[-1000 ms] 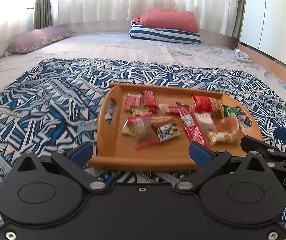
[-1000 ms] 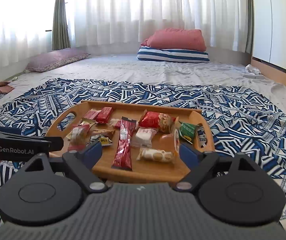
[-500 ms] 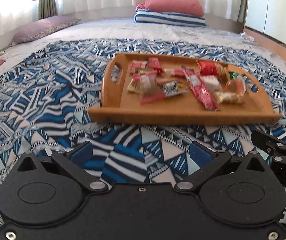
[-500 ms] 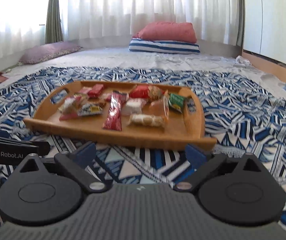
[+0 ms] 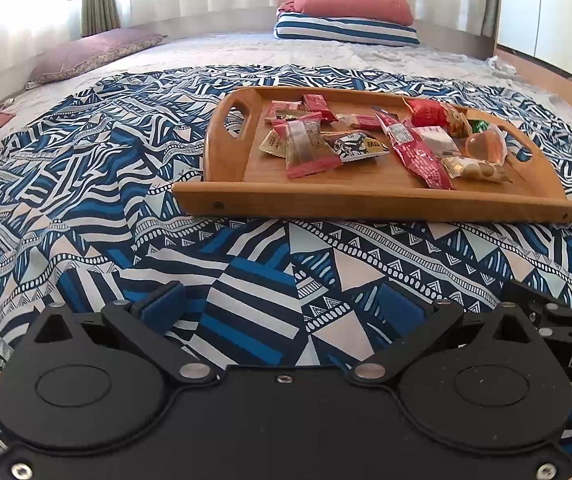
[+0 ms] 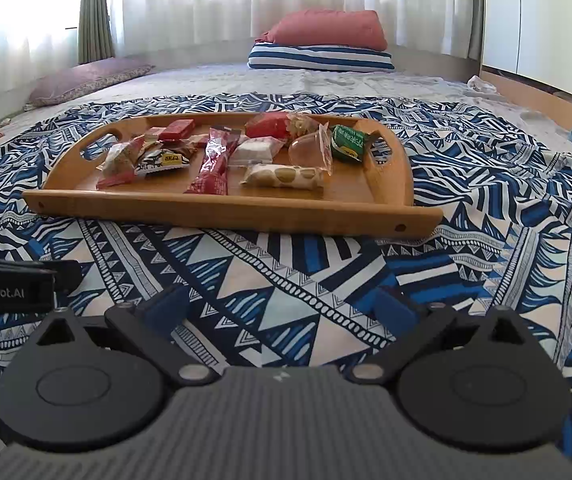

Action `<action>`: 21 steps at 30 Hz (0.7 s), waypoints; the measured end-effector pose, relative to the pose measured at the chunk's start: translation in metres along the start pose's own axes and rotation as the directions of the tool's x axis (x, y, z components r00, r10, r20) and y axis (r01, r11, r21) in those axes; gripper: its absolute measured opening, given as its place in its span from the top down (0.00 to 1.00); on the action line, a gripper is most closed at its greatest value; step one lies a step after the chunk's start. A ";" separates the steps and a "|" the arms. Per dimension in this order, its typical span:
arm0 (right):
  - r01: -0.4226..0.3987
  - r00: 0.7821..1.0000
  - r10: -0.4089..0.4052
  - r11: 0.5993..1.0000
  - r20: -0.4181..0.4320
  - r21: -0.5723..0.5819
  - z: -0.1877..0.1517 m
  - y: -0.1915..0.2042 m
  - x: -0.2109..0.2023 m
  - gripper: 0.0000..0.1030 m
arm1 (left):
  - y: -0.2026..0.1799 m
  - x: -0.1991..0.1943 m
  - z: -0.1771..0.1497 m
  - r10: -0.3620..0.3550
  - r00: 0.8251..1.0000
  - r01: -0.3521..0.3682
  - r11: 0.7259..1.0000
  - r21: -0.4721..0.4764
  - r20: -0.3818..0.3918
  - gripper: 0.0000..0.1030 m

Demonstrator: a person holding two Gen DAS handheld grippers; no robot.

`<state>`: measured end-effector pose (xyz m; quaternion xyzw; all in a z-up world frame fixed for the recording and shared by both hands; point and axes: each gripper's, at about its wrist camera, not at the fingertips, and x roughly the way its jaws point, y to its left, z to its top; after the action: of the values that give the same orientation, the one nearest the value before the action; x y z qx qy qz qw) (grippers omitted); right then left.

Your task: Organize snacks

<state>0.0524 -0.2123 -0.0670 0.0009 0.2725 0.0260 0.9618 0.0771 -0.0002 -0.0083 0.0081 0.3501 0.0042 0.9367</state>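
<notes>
A wooden tray [image 5: 366, 200] with cut-out handles lies on a blue patterned blanket [image 5: 86, 200]; it also shows in the right wrist view [image 6: 222, 208]. Several wrapped snacks lie on it, among them a long red packet [image 5: 416, 152], a green packet [image 6: 349, 142] and a clear jelly cup [image 6: 308, 150]. My left gripper [image 5: 282, 306] is open and empty, low over the blanket, well short of the tray. My right gripper [image 6: 280, 306] is open and empty, likewise in front of the tray.
A red pillow on a striped one [image 6: 320, 46] lies at the far side under white curtains. A purple pillow [image 6: 86, 80] lies at the far left. White cupboards [image 6: 542, 20] stand on the right. The left gripper's body shows at left in the right wrist view [image 6: 6, 284].
Both grippers have drawn back from the tray and dropped low over the blanket. Their jaws have stayed open. The tray and snacks have not moved.
</notes>
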 end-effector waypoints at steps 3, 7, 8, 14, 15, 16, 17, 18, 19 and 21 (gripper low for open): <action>-0.004 1.000 0.004 1.000 0.012 -0.004 -0.003 0.000 0.002 0.00 | -0.001 0.000 -0.003 0.005 1.000 -0.005 1.000 0.006 0.014 0.00; -0.004 1.000 0.004 1.000 0.019 -0.025 -0.006 0.002 0.002 0.00 | -0.001 0.002 -0.004 0.006 1.000 -0.006 1.000 0.006 0.015 0.00; -0.006 1.000 0.006 1.000 0.018 -0.025 -0.005 0.002 0.002 0.00 | -0.001 0.003 -0.003 0.004 1.000 -0.004 1.000 0.005 0.012 0.00; -0.017 1.000 0.018 1.000 0.018 -0.024 -0.006 0.000 0.003 0.00 | -0.001 0.003 -0.006 0.002 1.000 -0.002 1.000 0.009 0.028 0.00; -0.017 1.000 0.017 1.000 0.020 -0.025 -0.006 0.000 0.003 0.00 | -0.001 0.003 -0.006 0.003 1.000 -0.003 1.000 0.009 0.030 0.00; -0.016 1.000 0.016 1.000 0.021 -0.027 -0.007 0.001 0.003 0.00 | -0.001 0.003 -0.007 0.003 1.000 -0.003 1.000 0.009 0.030 0.00; -0.016 1.000 0.017 1.000 0.021 -0.027 -0.007 0.000 0.003 0.00 | -0.001 0.003 -0.007 0.001 1.000 -0.001 1.000 0.008 0.028 0.00; -0.017 1.000 0.017 1.000 0.020 -0.026 -0.007 0.000 0.003 0.00 | 0.000 0.003 -0.007 -0.001 1.000 0.001 1.000 0.005 0.026 0.00; -0.017 1.000 0.017 1.000 0.020 -0.026 -0.007 0.000 0.003 0.00 | 0.000 0.004 -0.007 -0.003 1.000 0.003 1.000 0.004 0.025 0.00; -0.018 1.000 0.019 0.999 0.019 -0.026 -0.007 0.001 0.003 0.00 | 0.000 0.003 -0.006 -0.003 1.000 0.002 1.000 0.006 0.026 0.00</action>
<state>0.0517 -0.2117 -0.0746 -0.0087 0.2628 0.0384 0.9640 0.0756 -0.0001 -0.0152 0.0107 0.3381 0.0019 0.9411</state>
